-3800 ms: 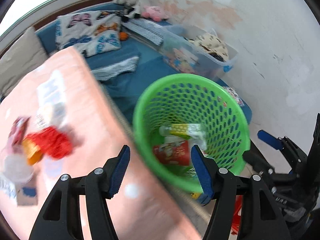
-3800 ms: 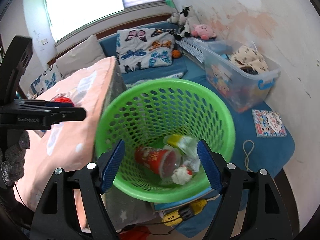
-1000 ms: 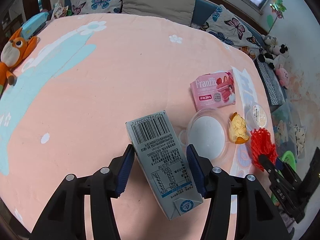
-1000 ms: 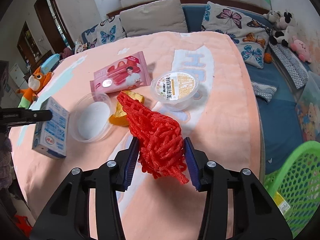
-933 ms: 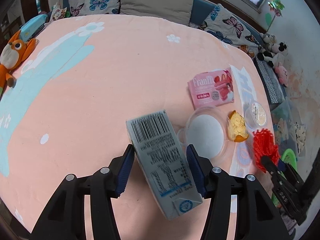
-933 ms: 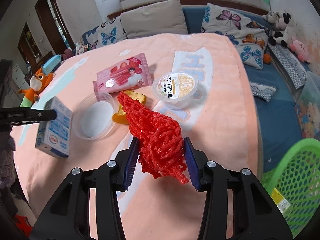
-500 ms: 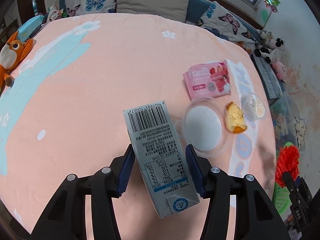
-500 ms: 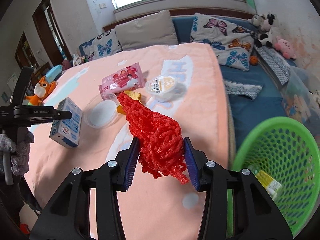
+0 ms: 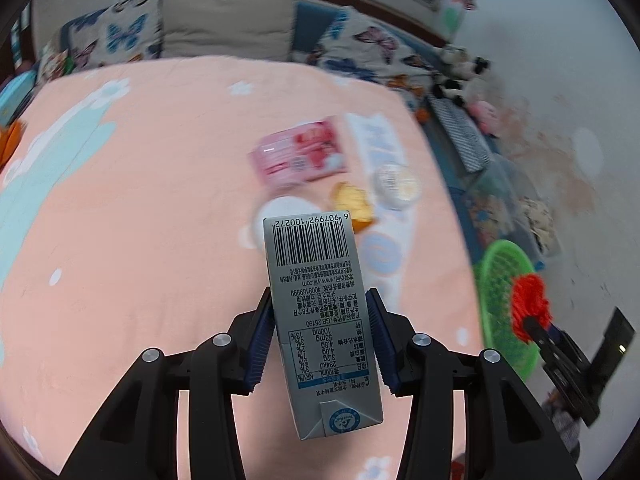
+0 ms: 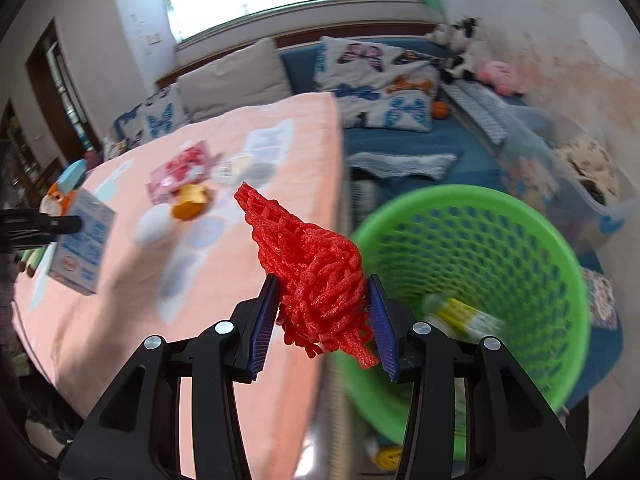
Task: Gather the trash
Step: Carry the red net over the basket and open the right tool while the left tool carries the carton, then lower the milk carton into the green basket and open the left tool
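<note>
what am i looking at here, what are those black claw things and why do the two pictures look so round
Those black claws are hand-held grippers: a person carries one in each hand, and no robot arm is involved. Each has a wide-angle camera looking along its two fingers, hence the round, bent pictures.

In the left camera's picture, the left gripper is shut on a grey milk carton with a barcode; its jaws have just closed a little further on it. In the right camera's picture, the right gripper squeezes a red foam fruit net near a green perforated plastic basket that already holds some trash.

On the pink blanket lie a pink snack packet, a round clear plastic cup and other blurred scraps.
</note>
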The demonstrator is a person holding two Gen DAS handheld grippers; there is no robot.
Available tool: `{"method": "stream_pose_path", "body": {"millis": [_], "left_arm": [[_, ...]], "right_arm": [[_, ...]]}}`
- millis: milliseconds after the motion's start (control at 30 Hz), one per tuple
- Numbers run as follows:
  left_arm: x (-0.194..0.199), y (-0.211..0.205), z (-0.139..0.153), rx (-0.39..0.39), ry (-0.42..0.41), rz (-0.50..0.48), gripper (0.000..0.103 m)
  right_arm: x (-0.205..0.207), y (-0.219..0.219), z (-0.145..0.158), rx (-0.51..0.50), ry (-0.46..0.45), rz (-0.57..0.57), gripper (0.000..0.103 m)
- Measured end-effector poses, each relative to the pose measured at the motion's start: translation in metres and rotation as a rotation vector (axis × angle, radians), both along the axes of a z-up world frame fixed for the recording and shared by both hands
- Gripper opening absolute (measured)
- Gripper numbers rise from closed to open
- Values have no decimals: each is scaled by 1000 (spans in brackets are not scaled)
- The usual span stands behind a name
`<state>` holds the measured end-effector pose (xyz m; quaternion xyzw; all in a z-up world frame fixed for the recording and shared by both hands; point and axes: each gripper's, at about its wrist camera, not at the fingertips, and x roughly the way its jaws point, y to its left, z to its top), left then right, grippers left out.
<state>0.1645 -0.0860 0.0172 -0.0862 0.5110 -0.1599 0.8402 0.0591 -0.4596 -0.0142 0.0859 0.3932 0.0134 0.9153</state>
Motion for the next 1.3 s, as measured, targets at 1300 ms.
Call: {"method": "stream_pose_path", "body": {"millis": [1300], "left_arm": [[-15,-305,-8,32,-65,-543,44]], "right_arm": [[-79,-123,-3,3,-21,-297,70]]}}
